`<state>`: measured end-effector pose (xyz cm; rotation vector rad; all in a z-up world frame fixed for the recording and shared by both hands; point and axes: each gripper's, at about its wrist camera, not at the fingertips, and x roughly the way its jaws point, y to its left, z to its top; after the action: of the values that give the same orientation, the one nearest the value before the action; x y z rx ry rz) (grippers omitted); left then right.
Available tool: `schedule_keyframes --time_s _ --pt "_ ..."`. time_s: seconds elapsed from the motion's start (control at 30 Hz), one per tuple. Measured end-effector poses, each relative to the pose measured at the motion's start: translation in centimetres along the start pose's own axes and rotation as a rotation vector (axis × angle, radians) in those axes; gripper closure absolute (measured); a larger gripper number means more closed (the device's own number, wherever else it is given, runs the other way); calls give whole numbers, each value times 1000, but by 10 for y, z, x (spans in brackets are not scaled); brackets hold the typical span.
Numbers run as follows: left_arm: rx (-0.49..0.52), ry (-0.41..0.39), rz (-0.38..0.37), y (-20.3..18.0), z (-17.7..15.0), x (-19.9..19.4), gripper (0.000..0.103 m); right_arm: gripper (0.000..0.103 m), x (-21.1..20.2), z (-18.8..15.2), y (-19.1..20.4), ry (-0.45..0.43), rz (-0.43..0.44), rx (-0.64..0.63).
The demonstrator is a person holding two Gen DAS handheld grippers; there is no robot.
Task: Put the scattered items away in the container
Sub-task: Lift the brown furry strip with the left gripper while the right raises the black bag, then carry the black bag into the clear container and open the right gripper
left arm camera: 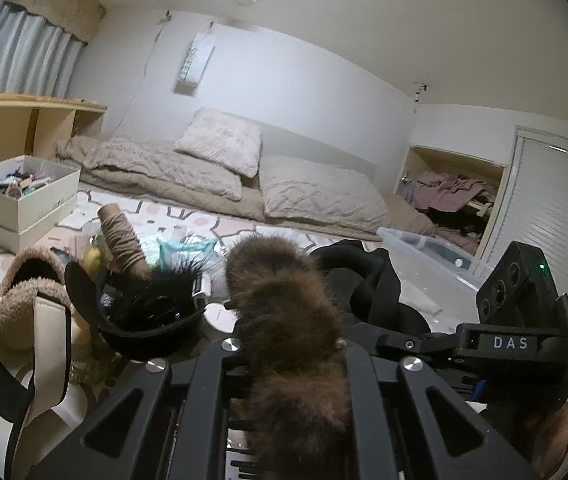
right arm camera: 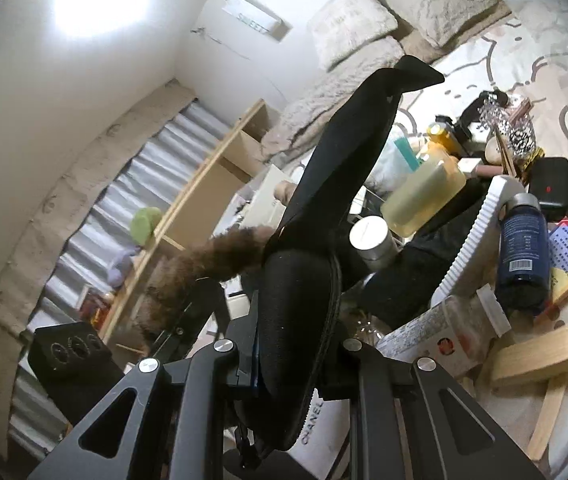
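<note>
While clamped between jaws, brown fur piece [left arm camera: 284,320] | left hand-held gripper [left arm camera: 289,350] | right hand-held gripper [right arm camera: 295,356] grips black pouch [right arm camera: 303,300]

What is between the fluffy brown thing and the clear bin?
The left gripper holds the brown fur. A black strap rises between it and the clear bin, and the right gripper sits beside that path.

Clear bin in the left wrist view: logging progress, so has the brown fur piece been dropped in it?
No, the brown fur piece sits between the left gripper's fingers, apart from the clear bin.
</note>
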<state>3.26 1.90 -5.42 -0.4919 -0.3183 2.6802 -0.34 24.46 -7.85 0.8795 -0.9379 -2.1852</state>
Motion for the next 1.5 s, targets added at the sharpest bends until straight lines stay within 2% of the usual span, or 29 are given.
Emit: schedule_keyframes --time_s 0.4,0.8,1.0,1.17,1.27,1.5 --pt "75 -96 -86 -56 38 -35 92 83 -77 25 30 -104 16 -41" --pt "162 -168 -187 -123 74 -49 92 83 -161 58 64 -212 -98 -160" --pt "171 -185 -237 -149 89 -47 92 83 -194 77 77 -253 -138 -219" --pt "177 -185 -245 -168 101 -35 92 83 -216 97 78 -288 -124 -234" --pt "173 -185 -250 -175 109 -28 92 83 -224 108 73 -307 -146 -241" --pt "161 -177 -266 -198 127 -3 92 83 -237 138 44 -318 -177 -222"
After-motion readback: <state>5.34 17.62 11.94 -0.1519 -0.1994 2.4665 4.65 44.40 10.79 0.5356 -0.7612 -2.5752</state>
